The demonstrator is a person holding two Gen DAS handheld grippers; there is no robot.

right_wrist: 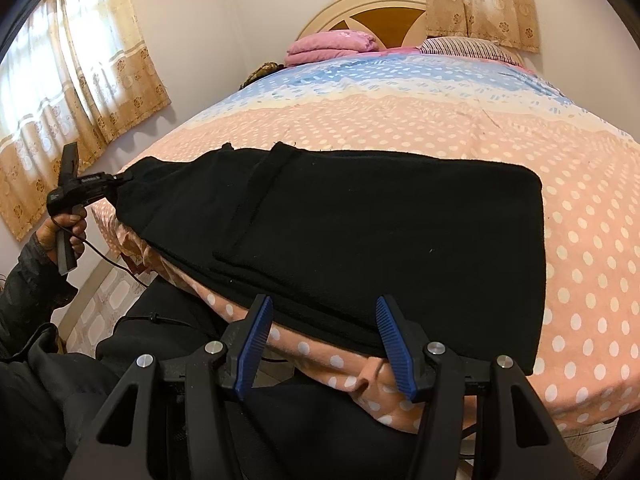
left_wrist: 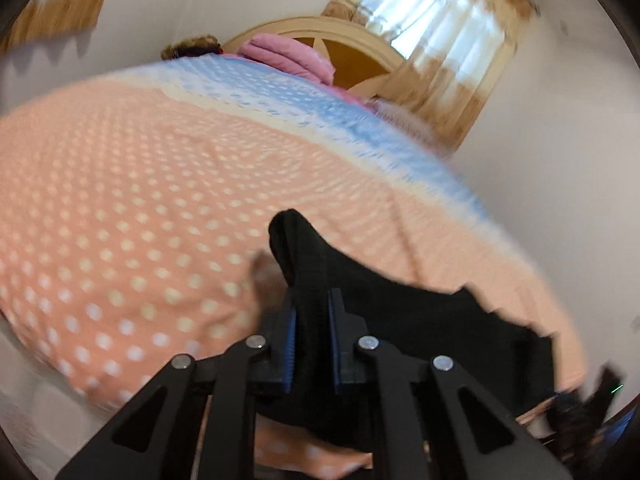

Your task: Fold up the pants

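Note:
The black pants (right_wrist: 360, 232) lie folded over on the pink dotted bed cover (right_wrist: 440, 128), near the bed's front edge. My left gripper (left_wrist: 312, 320) is shut on one end of the pants (left_wrist: 400, 312), which bunch up between its blue pads. In the right wrist view the left gripper (right_wrist: 116, 179) shows at far left, pulling that end of the pants off the bed's left edge. My right gripper (right_wrist: 324, 344) is open and empty, its fingers just over the pants' near edge.
A folded pink blanket (right_wrist: 332, 46) and a striped pillow (right_wrist: 468, 50) lie by the wooden headboard (right_wrist: 372, 12). Curtained windows (right_wrist: 72, 92) are on the left and behind. The person's dark clothing (right_wrist: 80, 380) fills the lower left.

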